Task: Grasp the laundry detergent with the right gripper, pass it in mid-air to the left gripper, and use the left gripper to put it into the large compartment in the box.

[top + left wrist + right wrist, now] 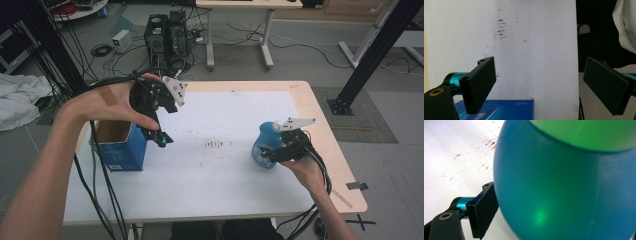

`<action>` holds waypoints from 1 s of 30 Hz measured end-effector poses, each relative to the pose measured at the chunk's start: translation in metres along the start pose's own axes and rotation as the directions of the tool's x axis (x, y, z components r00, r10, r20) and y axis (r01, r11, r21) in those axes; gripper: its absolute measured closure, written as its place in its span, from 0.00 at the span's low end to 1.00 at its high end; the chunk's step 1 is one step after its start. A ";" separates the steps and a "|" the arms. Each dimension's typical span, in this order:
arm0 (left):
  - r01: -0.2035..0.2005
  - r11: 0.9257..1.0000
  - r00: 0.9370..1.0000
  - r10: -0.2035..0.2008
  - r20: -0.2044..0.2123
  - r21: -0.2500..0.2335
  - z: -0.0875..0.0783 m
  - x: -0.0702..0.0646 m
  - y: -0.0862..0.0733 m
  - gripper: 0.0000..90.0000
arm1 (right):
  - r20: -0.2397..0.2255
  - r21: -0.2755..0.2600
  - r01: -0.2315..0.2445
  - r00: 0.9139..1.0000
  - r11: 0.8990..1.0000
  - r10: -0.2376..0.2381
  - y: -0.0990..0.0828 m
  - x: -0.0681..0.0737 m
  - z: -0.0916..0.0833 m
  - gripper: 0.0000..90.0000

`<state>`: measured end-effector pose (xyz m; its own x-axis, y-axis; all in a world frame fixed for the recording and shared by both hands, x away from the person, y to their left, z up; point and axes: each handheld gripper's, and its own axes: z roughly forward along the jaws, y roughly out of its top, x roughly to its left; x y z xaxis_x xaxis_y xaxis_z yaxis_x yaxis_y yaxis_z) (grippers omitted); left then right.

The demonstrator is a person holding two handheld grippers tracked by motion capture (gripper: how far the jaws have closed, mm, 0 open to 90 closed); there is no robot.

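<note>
High view: blue bottle point(263, 142) near table edge point(327, 145)

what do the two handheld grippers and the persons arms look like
Both grippers are black. The left gripper and right gripper each carry a pale grey three-cornered plate on top, flat rectangular black jaw pads on teal metal fittings, and black cables trailing toward the person. The forearms are bare, no sleeves, and the left hand wears a tan adhesive plaster on its back.
</note>
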<state>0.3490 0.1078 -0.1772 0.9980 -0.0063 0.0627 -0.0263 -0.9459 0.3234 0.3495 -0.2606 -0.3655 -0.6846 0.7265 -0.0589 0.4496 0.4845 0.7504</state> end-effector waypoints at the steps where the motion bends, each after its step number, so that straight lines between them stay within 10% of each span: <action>1: 0.000 1.000 1.000 0.000 0.000 -0.001 0.000 0.000 0.000 0.13 | -0.002 0.002 0.000 1.000 1.000 0.000 0.000 0.000 0.000 0.15; 30: 0.004 1.000 1.000 -0.004 -0.003 -0.010 0.002 0.000 -0.003 0.13 | 0.006 -0.029 -0.014 1.000 0.999 0.015 -0.003 -0.003 0.000 0.27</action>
<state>0.3490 0.1101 -0.1797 0.9979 -0.0015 0.0640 -0.0227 -0.9427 0.3328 0.3497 -0.2642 -0.3676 -0.6747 0.7362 -0.0517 0.4427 0.4598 0.7698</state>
